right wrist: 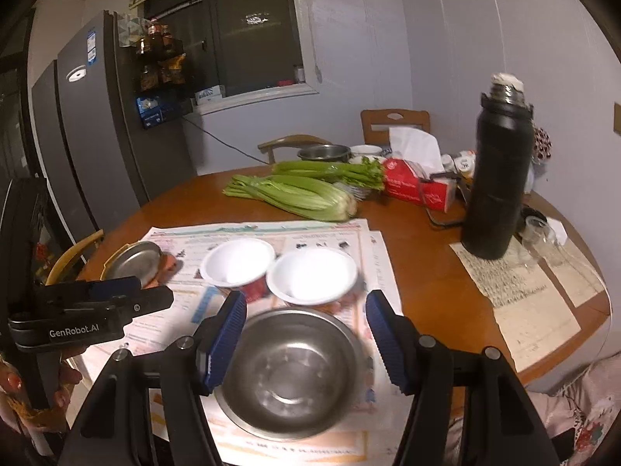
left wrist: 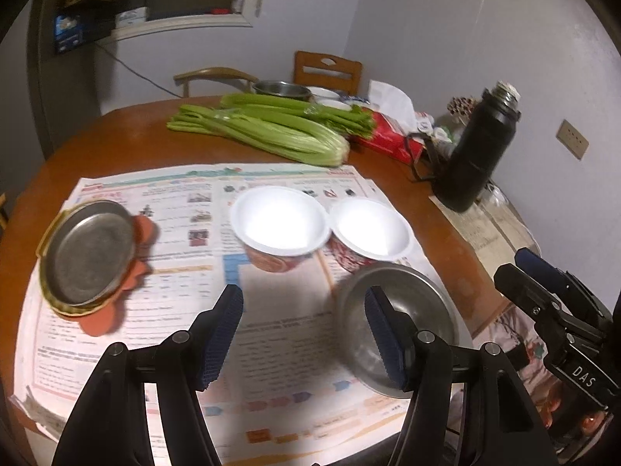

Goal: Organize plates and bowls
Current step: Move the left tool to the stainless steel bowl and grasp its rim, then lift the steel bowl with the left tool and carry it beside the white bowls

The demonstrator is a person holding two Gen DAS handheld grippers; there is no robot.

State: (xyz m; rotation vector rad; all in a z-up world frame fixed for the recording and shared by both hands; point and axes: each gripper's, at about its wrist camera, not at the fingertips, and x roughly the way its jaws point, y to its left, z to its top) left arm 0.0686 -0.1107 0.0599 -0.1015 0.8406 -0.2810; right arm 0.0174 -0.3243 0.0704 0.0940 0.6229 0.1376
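The round, shiny stainless-steel bowl point(right wrist: 289, 369) lies on the printed newspaper point(left wrist: 186, 209) near the table's front edge, framed by the spread, empty blue-padded jaws of the right gripper point(right wrist: 306, 339). It looks rigid, light and slick, so its thin rim seems the surest hold. The left gripper point(left wrist: 304, 334) also hangs spread and empty, near two white paper bowls point(left wrist: 281, 219) and a flat metal plate point(left wrist: 91, 252).
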